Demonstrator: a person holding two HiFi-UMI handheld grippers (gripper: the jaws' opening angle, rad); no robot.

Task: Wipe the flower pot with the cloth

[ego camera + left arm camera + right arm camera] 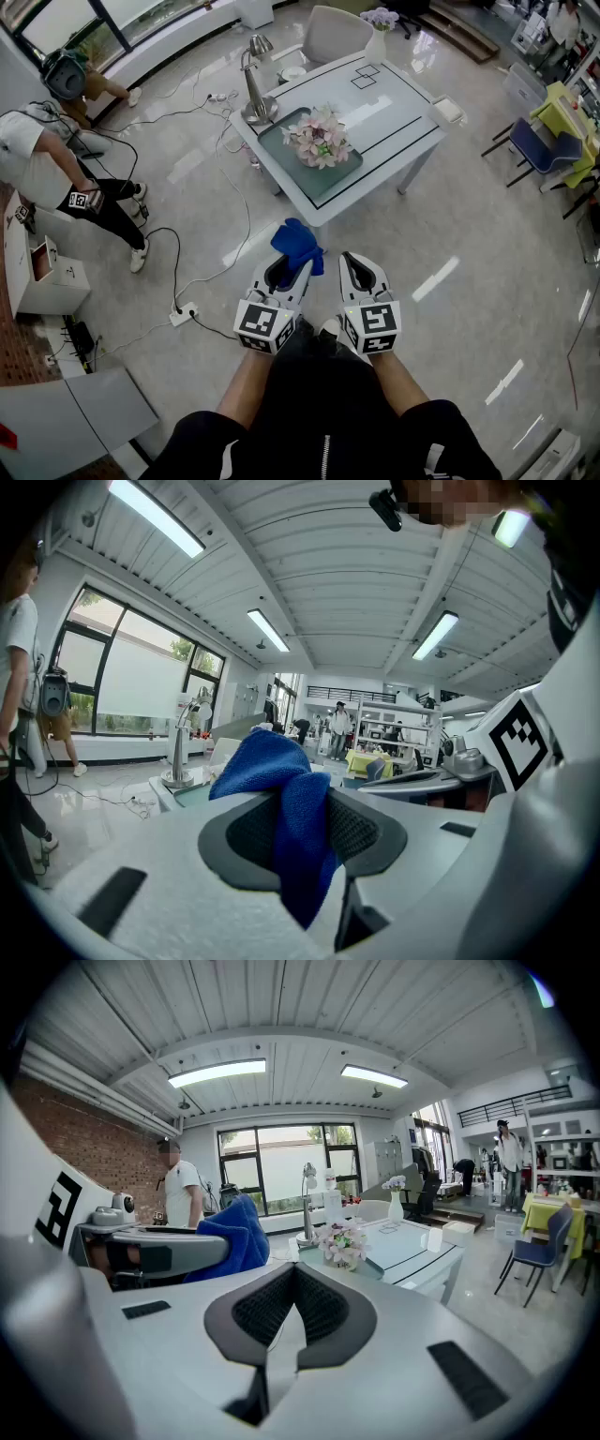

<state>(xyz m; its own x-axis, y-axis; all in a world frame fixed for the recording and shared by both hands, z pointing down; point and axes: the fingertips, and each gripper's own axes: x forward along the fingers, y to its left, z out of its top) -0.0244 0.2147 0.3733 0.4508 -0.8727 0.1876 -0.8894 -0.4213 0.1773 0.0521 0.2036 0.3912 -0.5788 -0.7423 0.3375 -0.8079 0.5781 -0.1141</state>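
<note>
The flower pot (319, 139) holds pink and white blooms and stands on a green mat on the white table (403, 122), well ahead of both grippers. It also shows in the right gripper view as a small flower pot (342, 1244). My left gripper (298, 259) is shut on a blue cloth (296, 242), which bunches up above the jaws; the left gripper view shows the cloth (272, 761) pinched in the gripper (305, 803). My right gripper (352, 259) is beside it, shut and empty (293, 1274). Both hang over the floor, short of the table.
A silver desk lamp (255, 84), a vase of purple flowers (378, 33) and a white chair (333, 33) are at the table's far side. Two people (56, 159) are at the left. Cables and a power strip (183, 314) lie on the floor. A blue chair (534, 145) is right.
</note>
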